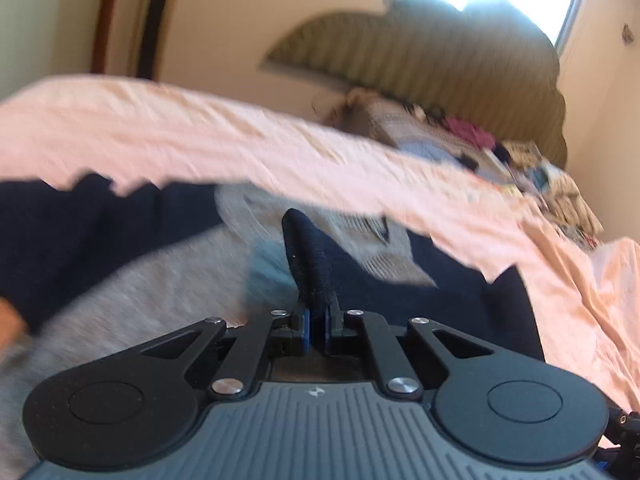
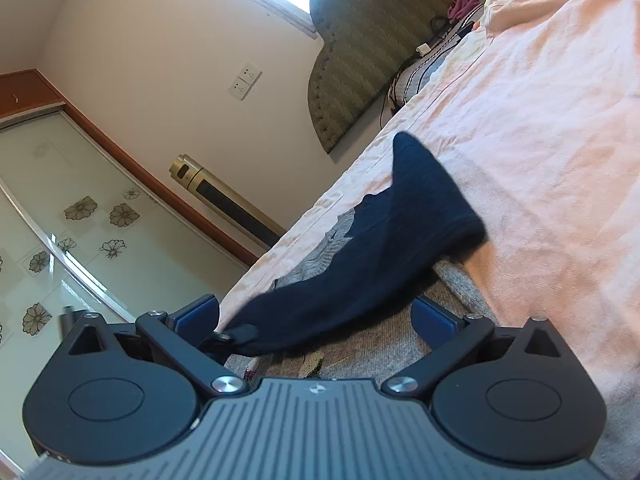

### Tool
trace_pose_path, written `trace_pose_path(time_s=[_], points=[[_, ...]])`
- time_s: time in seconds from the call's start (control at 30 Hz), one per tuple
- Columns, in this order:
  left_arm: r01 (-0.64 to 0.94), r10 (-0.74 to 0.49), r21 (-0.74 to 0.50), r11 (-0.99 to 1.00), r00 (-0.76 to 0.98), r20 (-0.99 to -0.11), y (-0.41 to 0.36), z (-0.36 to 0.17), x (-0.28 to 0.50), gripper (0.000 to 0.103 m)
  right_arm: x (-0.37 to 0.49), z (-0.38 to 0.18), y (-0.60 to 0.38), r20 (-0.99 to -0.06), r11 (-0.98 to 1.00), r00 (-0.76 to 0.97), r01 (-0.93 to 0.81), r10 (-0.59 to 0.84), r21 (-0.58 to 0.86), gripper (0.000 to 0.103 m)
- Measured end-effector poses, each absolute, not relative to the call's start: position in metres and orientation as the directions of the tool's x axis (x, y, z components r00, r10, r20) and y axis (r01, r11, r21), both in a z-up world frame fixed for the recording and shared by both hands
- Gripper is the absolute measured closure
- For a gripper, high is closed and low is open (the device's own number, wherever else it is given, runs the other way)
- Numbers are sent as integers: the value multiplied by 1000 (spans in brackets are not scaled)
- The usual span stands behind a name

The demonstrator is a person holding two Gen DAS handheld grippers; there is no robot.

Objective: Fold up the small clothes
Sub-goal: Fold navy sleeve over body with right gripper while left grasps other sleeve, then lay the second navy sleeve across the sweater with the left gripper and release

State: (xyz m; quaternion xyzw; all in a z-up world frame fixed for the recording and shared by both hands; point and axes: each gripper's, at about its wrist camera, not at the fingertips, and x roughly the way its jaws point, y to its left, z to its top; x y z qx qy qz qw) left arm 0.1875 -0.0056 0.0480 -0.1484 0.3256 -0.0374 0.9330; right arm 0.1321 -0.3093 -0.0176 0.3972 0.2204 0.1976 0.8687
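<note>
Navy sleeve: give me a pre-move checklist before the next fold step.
1. Left hand-held gripper shut on navy sleeve: ok.
2. Right hand-held gripper open, pads clear of cloth: ok.
3. Sleeve lifted off grey top: ok, partly draped.
4. Grey top flat on pink sheet: cannot tell, mostly hidden.
5. Fold landing spot free: cannot tell, left view blurred.

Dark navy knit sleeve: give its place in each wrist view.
Left wrist: dark navy knit sleeve at centre, a fold pinched in the shut left gripper.
Right wrist: sleeve runs diagonally through centre, between the open right gripper's fingers.
Shared landmark: green padded headboard.
</note>
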Motion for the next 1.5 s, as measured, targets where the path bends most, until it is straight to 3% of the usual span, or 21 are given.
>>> trace_pose_path(time_s=[0.07,0.2,0.23,0.33,0.4,0.43,0.5,0.63,0.7,0.77,0.87,1.0,1.13,1.27,1.37,1.5], points=[[-85,-95,-273,958,807,-583,15,50,174,97,132,-18,-309,-230,611,824,-168,518,774,1],[-109,-52,-176,978,696,-716,28,22,172,90,132,-18,-307,-237,621,822,-171,519,765,0],[-124,-52,-200,972,714,-698,33,24,161,87,132,-17,-307,-237,620,822,-170,517,766,1],[-119,-35,-220,968,807,-590,38,41,132,52,127,-7,-310,-243,644,844,-147,477,751,0],[-57,-50,-211,976,880,-473,35,49,122,17,135,13,-306,-224,667,854,-177,470,724,0],[-14,-70,-189,982,900,-431,30,52,124,15,145,24,-302,-218,678,852,-199,477,707,0],[59,-131,-169,984,881,-455,18,50,146,16,177,39,-290,-247,716,837,-222,488,662,0],[54,-197,-235,970,742,-641,9,13,197,16,256,26,-260,-525,882,767,-109,368,459,0],[100,-189,-176,979,764,-617,8,2,193,16,271,5,-248,-617,936,723,-118,311,333,0],[123,-214,-189,974,770,-601,14,-1,189,16,259,-7,-237,-591,958,754,-204,285,202,0],[128,-237,-223,966,779,-581,26,2,184,16,258,-6,-244,-573,947,758,-200,312,250,0],[19,-168,-306,952,867,-469,78,18,146,16,258,-3,-249,-557,937,760,-202,333,285,0],[-215,-12,-488,846,907,-421,185,25,111,14,258,-2,-253,-540,926,765,-197,351,322,0],[-482,137,-666,570,854,-502,297,7,96,13,257,-2,-254,-531,921,769,-191,355,340,0],[-436,96,-807,399,895,-436,339,-4,91,13,257,-2,-254,-530,921,770,-190,354,339,0],[-443,111,-793,419,891,-439,342,-3,107,16,257,-2,-254,-525,918,772,-186,357,351,0]])
